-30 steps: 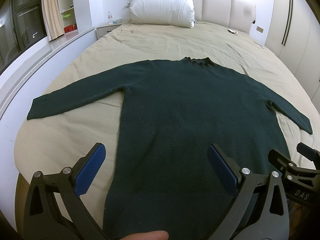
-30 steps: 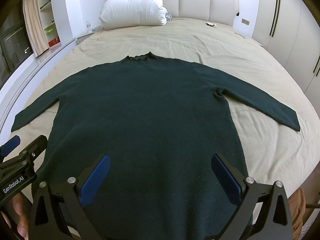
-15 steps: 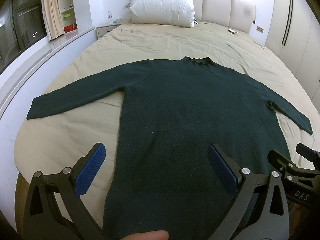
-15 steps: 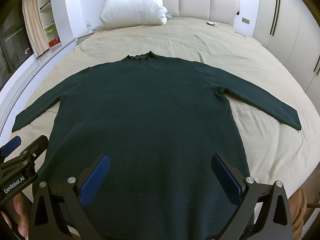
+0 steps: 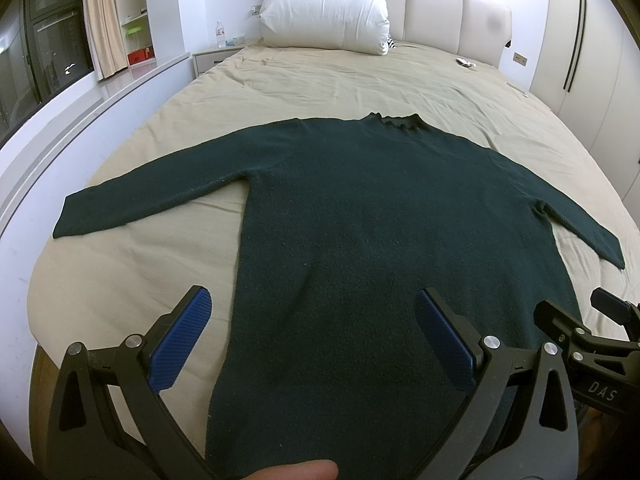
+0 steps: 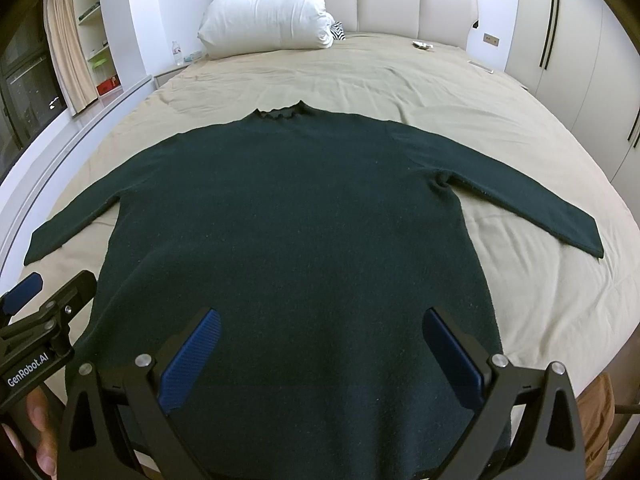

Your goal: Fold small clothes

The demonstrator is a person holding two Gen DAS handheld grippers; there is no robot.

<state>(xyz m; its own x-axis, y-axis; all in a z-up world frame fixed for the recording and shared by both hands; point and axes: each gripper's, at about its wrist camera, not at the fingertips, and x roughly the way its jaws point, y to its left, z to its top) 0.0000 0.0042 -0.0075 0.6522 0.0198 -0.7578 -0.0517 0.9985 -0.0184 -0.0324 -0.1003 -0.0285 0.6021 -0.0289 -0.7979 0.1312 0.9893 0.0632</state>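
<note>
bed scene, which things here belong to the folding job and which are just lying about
Part of the job:
- dark green knit long-sleeved sweater, spread flat on the beige bed sheet
- left gripper and right gripper, both with jaws open

Just lying about:
- white pillow
- clear plastic water bottle

"DAS" is printed in pale letters on the right gripper (image 5: pixel 600 364) body, lower right of the left wrist view. "GenRobot.AI" (white, slanted upward) runs along the left gripper (image 6: pixel 36 344) body, lower left of the right wrist view.
</note>
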